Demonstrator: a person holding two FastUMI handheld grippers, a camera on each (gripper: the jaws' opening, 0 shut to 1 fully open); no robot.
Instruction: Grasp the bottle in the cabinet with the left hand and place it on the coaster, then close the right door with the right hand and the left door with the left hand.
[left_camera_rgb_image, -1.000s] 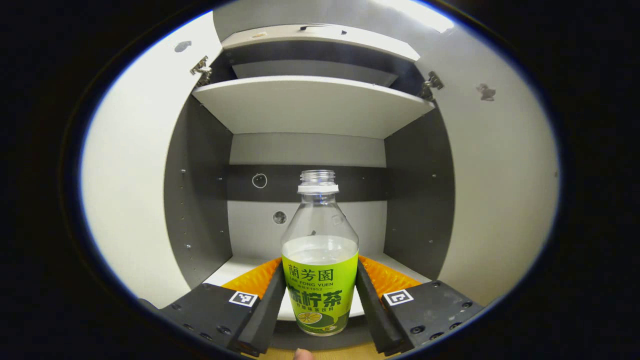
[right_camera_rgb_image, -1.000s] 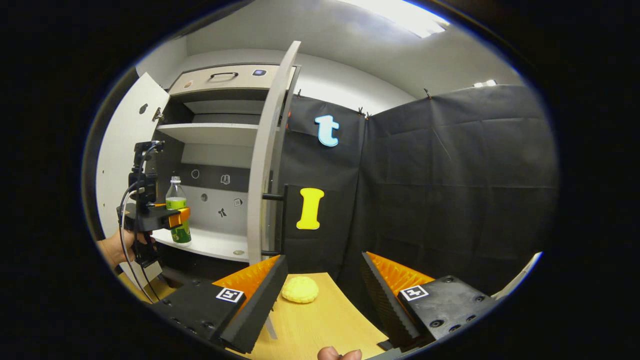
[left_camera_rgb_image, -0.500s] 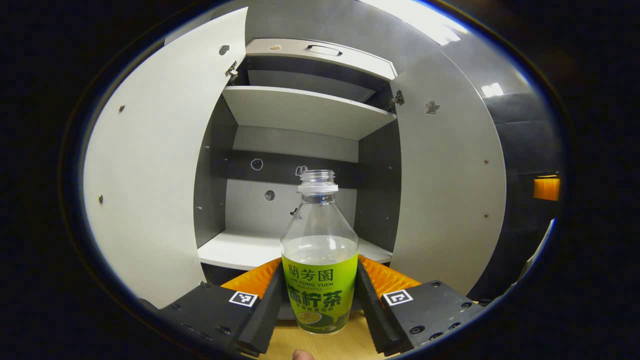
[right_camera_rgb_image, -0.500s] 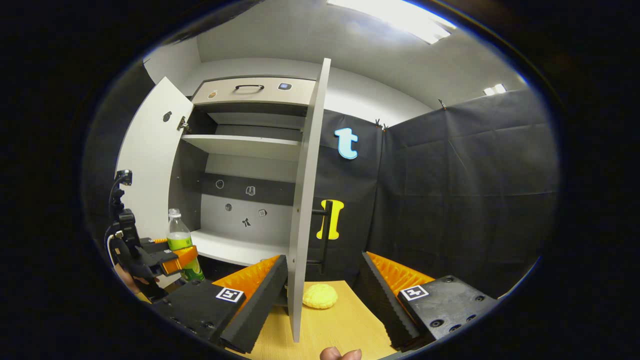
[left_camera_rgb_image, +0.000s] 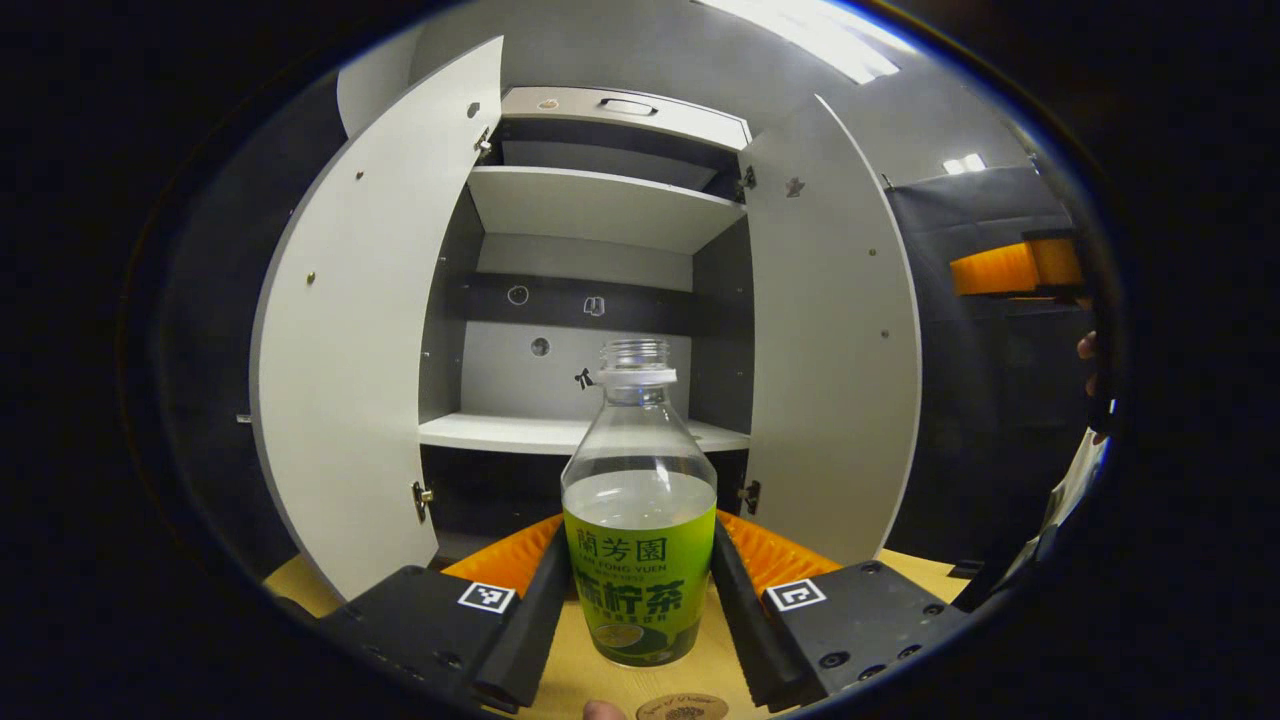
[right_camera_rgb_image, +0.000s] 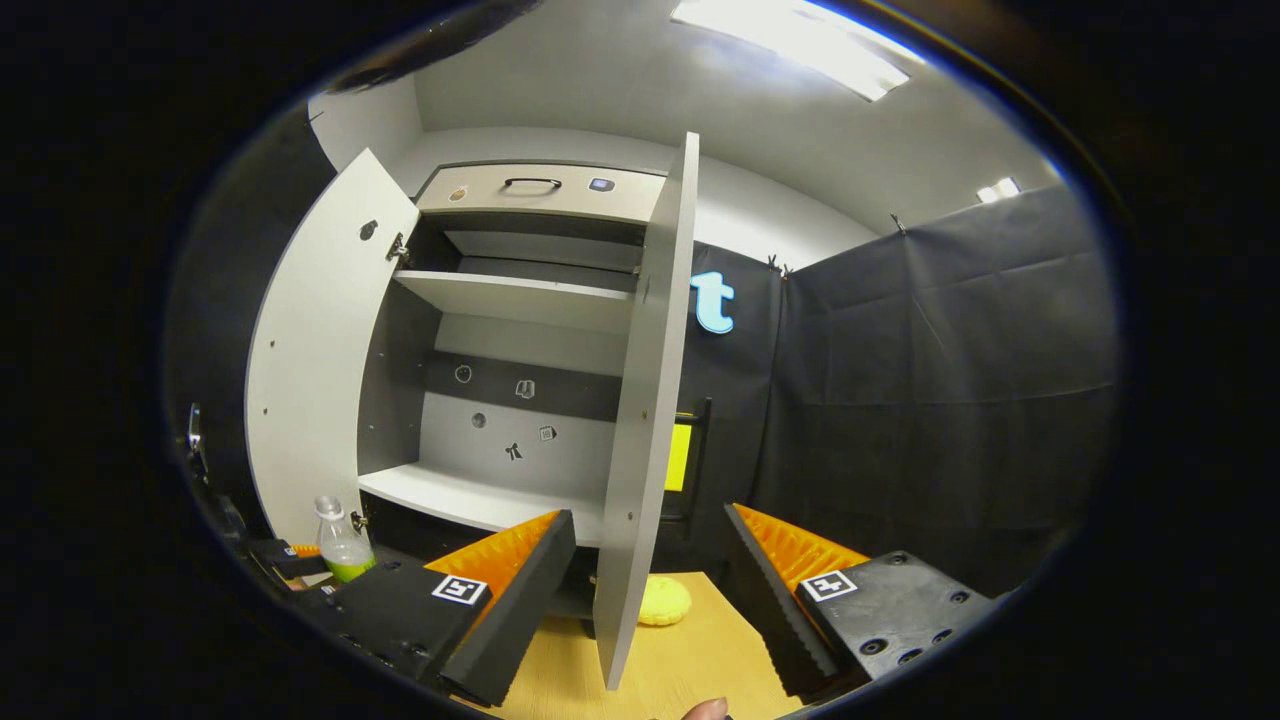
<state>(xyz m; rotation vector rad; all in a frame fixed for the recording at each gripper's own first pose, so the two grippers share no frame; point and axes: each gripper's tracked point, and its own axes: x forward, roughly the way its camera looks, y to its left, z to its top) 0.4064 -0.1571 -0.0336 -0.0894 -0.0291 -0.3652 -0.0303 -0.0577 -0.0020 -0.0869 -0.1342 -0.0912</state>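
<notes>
My left gripper (left_camera_rgb_image: 640, 560) is shut on a clear bottle (left_camera_rgb_image: 640, 500) with a green label and no cap, held upright above the wooden table (left_camera_rgb_image: 590, 670), out in front of the cabinet (left_camera_rgb_image: 590, 300). A round brown coaster (left_camera_rgb_image: 682, 708) peeks in just below the bottle. Both cabinet doors stand open: left door (left_camera_rgb_image: 360, 330), right door (left_camera_rgb_image: 830, 340). In the right gripper view, my right gripper (right_camera_rgb_image: 648, 520) is open with nothing held, and the right door's edge (right_camera_rgb_image: 645, 420) rises beyond the gap. The bottle (right_camera_rgb_image: 338, 545) shows low at the left.
A yellow rounded object (right_camera_rgb_image: 665, 600) lies on the table (right_camera_rgb_image: 690, 650) behind the right door. The cabinet has a bare lower shelf (left_camera_rgb_image: 540, 432), an upper shelf (left_camera_rgb_image: 600, 205) and a top drawer (right_camera_rgb_image: 540, 190). Black cloth walls (right_camera_rgb_image: 930, 400) close the right side.
The left gripper has drawn the bottle out of the cabinet and back over the table, so the coaster has come into view. The right gripper has shifted so the right door's edge lines up with its gap.
</notes>
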